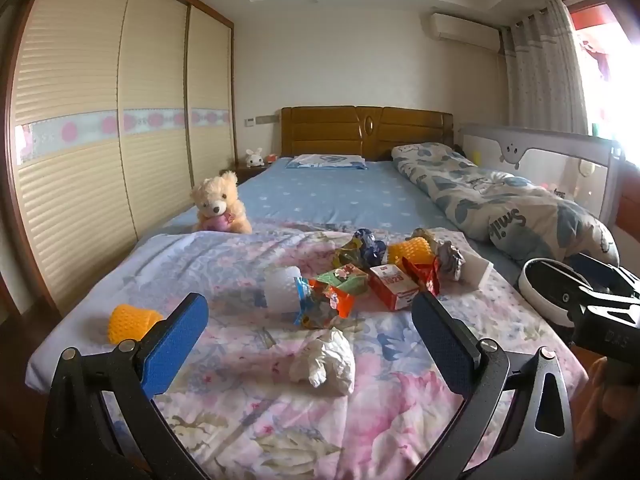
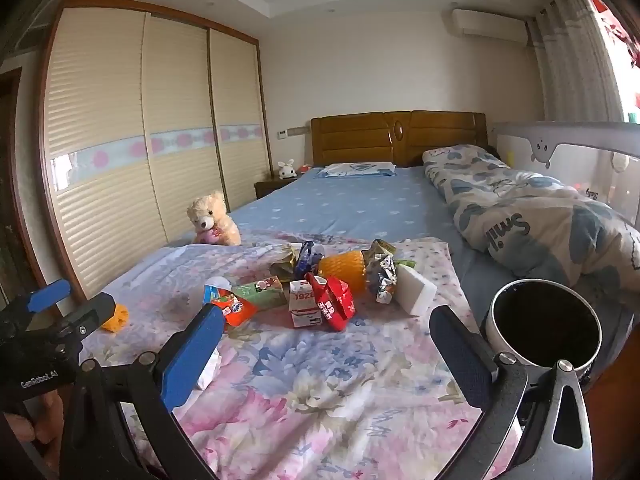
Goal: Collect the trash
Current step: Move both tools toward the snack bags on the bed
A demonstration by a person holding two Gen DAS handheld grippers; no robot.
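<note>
Trash lies on the floral bedspread (image 1: 248, 400): a crumpled white tissue (image 1: 325, 362), a white foam net (image 1: 282, 290), snack wrappers (image 1: 320, 306), a red-white carton (image 1: 394, 286), a yellow foam net (image 1: 412, 252) and a lone yellow net (image 1: 130, 322). My left gripper (image 1: 310, 336) is open, its fingers either side of the tissue, above it. My right gripper (image 2: 326, 346) is open and empty over the bedspread (image 2: 340, 380), short of the carton (image 2: 304, 304) and red wrapper (image 2: 334, 304). A round bin (image 2: 546, 322) with a dark inside stands at the right.
A teddy bear (image 1: 220, 208) sits at the bed's left edge. A rolled duvet (image 1: 500, 204) lies along the right, by a bed rail (image 1: 560, 152). A wardrobe (image 1: 100, 140) lines the left wall. The right gripper's body (image 1: 600, 312) shows at the right of the left wrist view.
</note>
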